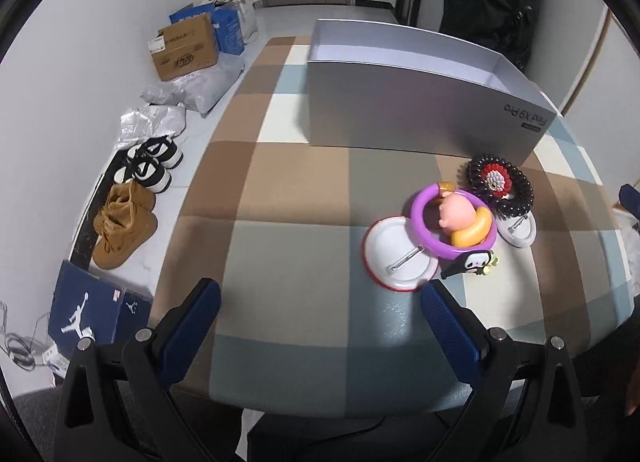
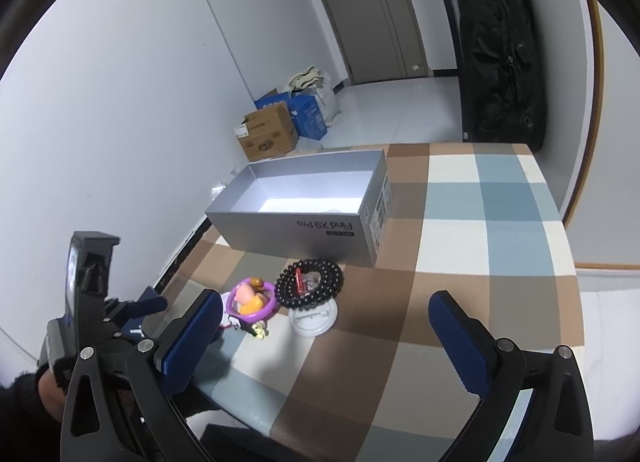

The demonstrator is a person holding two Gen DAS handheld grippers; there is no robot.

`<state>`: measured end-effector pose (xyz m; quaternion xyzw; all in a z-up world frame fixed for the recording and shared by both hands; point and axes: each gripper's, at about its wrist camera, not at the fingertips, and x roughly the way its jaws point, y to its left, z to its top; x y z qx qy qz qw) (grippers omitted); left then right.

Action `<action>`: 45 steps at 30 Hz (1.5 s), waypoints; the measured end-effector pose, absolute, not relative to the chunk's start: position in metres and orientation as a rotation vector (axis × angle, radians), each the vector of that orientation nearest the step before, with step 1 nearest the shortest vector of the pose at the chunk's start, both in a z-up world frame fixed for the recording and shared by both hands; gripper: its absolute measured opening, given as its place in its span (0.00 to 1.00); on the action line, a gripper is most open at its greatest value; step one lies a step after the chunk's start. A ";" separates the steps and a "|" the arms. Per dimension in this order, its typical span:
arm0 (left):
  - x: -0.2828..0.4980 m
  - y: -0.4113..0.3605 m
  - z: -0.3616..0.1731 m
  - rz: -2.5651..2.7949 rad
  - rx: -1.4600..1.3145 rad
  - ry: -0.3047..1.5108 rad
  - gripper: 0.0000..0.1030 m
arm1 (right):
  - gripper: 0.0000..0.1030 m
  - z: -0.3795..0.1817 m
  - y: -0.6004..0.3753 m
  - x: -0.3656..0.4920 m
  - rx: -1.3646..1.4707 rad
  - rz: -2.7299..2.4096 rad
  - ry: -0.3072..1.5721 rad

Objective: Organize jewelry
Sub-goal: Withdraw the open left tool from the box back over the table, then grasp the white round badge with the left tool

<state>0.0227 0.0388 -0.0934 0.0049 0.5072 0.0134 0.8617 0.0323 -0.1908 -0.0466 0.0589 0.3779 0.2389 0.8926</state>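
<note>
Jewelry pile: sits on checked tablecloth (image 1: pixel 280 190) in front of open grey box (image 1: pixel 420 114), nothing inside box as far as visible.

Left wrist view: left gripper (image 1: pixel 320 326) low over near table edge, blue pads (image 1: pixel 192 322) spread wide, holding nothing. Pile up and right of it, near right pad. Purple bangle (image 1: pixel 424 238) lies over large white pin badge (image 1: pixel 384 250), pink-and-yellow figure (image 1: pixel 464 222) inside bangle. Small black-and-white charm (image 1: pixel 472 264) just beside badge. Black bead bracelet (image 1: pixel 516 186) behind, touching a 2nd smaller white badge (image 1: pixel 520 228), red-and-white piece at its centre. Shoes and cartons on floor at left, irrelevant.

Right wrist view: right gripper (image 2: pixel 324 336) also hanging over near edge, pads (image 2: pixel 460 342) wide apart, empty. Same pile ahead and left of centre: bead bracelet (image 2: pixel 310 282) just short of box (image 2: pixel 304 230), white badge (image 2: pixel 314 320) below it, purple bangle (image 2: pixel 250 304) by left pad. Left gripper's body in view at far left, held by a hand (image 2: pixel 44 386). Box floor white and bare where seen; near wall hides a strip.

Progress estimate: 0 items stowed, all pieces left on cloth. Likely next: pick 1 piece, drop in box.
</note>
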 end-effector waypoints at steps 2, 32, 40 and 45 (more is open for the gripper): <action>0.022 0.032 -0.092 0.021 0.055 1.044 0.95 | 1.00 -0.046 -0.190 0.029 0.112 0.503 0.781; 0.028 0.021 -0.081 -0.179 -0.052 1.069 0.36 | 1.00 -0.048 -0.190 0.020 0.084 0.478 0.810; 0.027 0.035 -0.068 -0.186 -0.158 1.028 0.36 | 1.00 -0.060 -0.191 0.027 0.100 0.450 0.874; 0.027 0.047 -0.059 -0.137 -0.203 0.969 0.36 | 1.00 -0.062 -0.182 0.027 0.069 0.446 0.868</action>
